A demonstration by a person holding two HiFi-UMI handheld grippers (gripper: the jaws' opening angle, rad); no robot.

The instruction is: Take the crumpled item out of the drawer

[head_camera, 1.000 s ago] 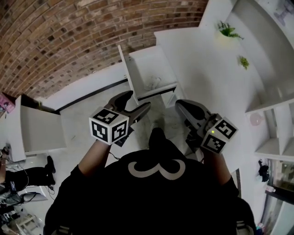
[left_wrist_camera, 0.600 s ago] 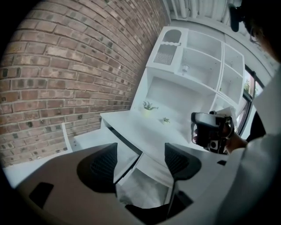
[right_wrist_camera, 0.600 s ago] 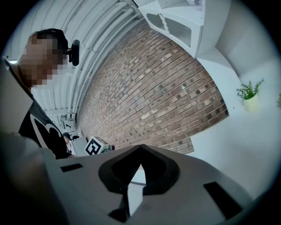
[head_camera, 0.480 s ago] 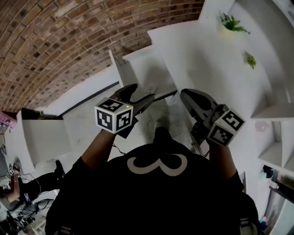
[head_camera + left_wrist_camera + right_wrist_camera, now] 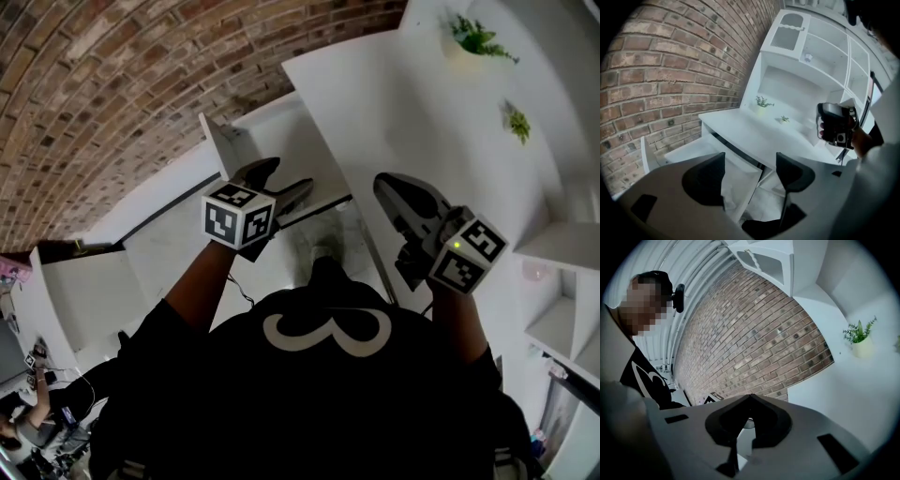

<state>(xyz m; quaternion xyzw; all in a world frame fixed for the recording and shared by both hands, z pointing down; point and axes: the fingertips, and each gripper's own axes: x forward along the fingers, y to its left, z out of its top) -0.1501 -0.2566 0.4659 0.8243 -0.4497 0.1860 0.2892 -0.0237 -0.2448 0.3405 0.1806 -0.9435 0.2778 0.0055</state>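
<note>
Drawer (image 5: 217,142) open upper center; my left gripper (image 5: 281,184) released, right gripper (image 5: 392,190) clenched empty, crumpled item not grabbed yet.

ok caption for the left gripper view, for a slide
open left tool looking down into the pulled-out drawer under the white desk

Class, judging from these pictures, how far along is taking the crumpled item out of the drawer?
Done: the drawer stands open. In hand: nothing yet; the left gripper is open, aimed into the drawer, the right gripper shut and empty. Left: grasping the crumpled item, unclear here, and lifting it out.
</note>
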